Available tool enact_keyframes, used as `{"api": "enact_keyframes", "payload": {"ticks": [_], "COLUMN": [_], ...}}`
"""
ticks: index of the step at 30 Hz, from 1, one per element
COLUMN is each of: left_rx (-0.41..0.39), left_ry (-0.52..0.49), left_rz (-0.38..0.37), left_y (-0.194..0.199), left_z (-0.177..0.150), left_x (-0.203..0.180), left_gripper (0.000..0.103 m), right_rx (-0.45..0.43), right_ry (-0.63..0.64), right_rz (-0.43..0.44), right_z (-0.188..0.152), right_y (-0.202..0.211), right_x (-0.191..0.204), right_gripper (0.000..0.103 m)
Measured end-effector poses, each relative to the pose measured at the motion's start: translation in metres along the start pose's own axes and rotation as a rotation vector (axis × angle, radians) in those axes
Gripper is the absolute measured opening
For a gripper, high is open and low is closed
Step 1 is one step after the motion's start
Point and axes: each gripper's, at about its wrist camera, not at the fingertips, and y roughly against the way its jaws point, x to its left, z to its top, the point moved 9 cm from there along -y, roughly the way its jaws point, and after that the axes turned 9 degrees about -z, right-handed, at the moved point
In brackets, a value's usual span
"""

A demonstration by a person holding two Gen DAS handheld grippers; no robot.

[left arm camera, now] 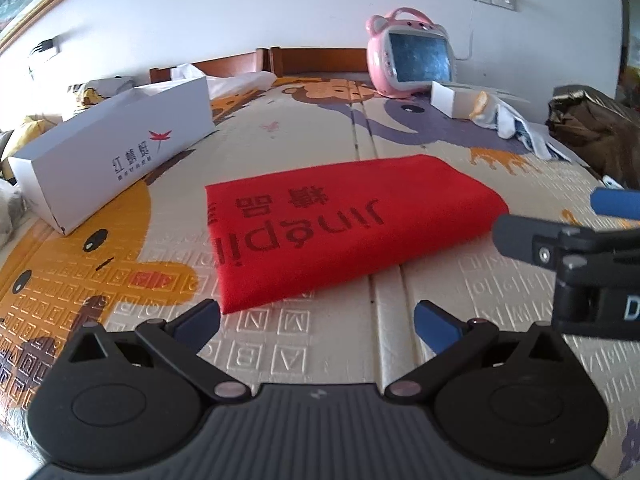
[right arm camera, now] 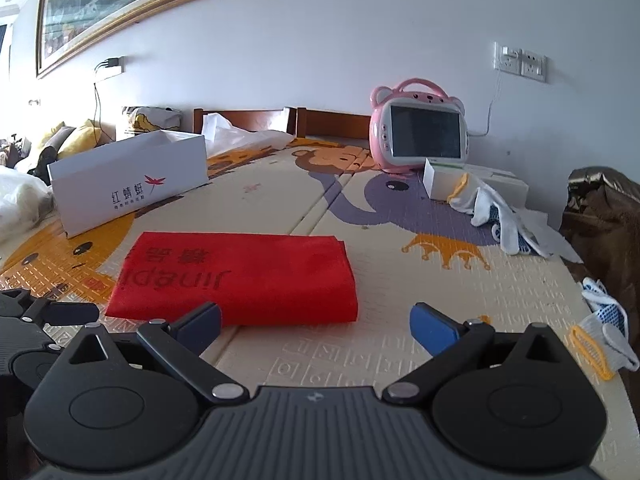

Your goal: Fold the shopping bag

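**Red bag lies folded, both claws clear of it**

Now, from the left: the long white box (right arm camera: 128, 182) with the red dragonfly mark sits at the far left of the play mat (right arm camera: 400, 320), pushed out of the way, I judge, so the middle stays free for folding. Behind it are a crumpled white plastic bag (right arm camera: 236, 134) and some yellow cushions, too jumbled to tell apart.

My left claw (left arm camera: 318, 320) hovers just short of the near edge of the shopping bag (left arm camera: 344, 224), fingers spread apart with nothing between them. It points down at the mat, ready to press or pinch a corner if the bundle springs up.

In the middle lies the shopping bag itself, red, with dark lettering on top. It rests flat on the mat as a thick rectangle, layers stacked and edges fairly square, so I judge the folding is done or nearly so. The fabric looks soft and limp; the top layer could slide if nudged.

My right claw (right arm camera: 316, 324) is near the bag's right near corner, its fingers at their widest and empty, one tip just beside the red cloth's edge. Neither claw grips the bag.

Further right and far, a pink bear-shaped screen toy (right arm camera: 420, 128) stands against the wall, a small white carton (right arm camera: 440, 184) before it, then loose white gloves (right arm camera: 504, 220), and a dark shiny bundle (right arm camera: 600, 208) at the far right edge.
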Motion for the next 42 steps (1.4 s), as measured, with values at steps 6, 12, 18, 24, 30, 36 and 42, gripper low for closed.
{"api": "enact_keyframes", "payload": {"ticks": [6,12,18,24,30,36,42], "left_rx": [-0.021,-0.004,0.003,-0.039,-0.044,0.023,0.099], "left_ry": [0.084,0.132,0.076,-0.127,-0.376,-0.692,-0.822], "left_rz": [-0.149,-0.051,0.024,-0.026,-0.074,-0.065,-0.191], "left_y": [0.002,-0.003,-0.002,0.003,-0.005,-0.022,-0.029], "left_z": [0.003,0.002,0.009,0.030,0.044,0.045,0.039], "left_x": [-0.003,0.015,0.026,0.007,-0.017,-0.024,-0.021], "left_gripper": [0.103,0.102,0.102,0.102,0.103,0.103,0.103], "right_rx": [-0.008,-0.011,0.013,0.059,0.100,0.128,0.137], "right_ry": [0.016,0.037,0.057,-0.071,-0.138,-0.152,-0.155], "right_rz": [0.003,0.040,0.034,0.150,0.147,0.167,0.157], "right_z": [0.008,0.012,0.009,0.012,0.015,0.014,0.016], "right_y": [-0.006,-0.012,-0.020,-0.032,-0.050,-0.053,-0.057], "right_x": [0.000,0.003,-0.005,-0.010,-0.014,-0.008,-0.005], "right_gripper": [0.103,0.103,0.103,0.103,0.103,0.103,0.103]}}
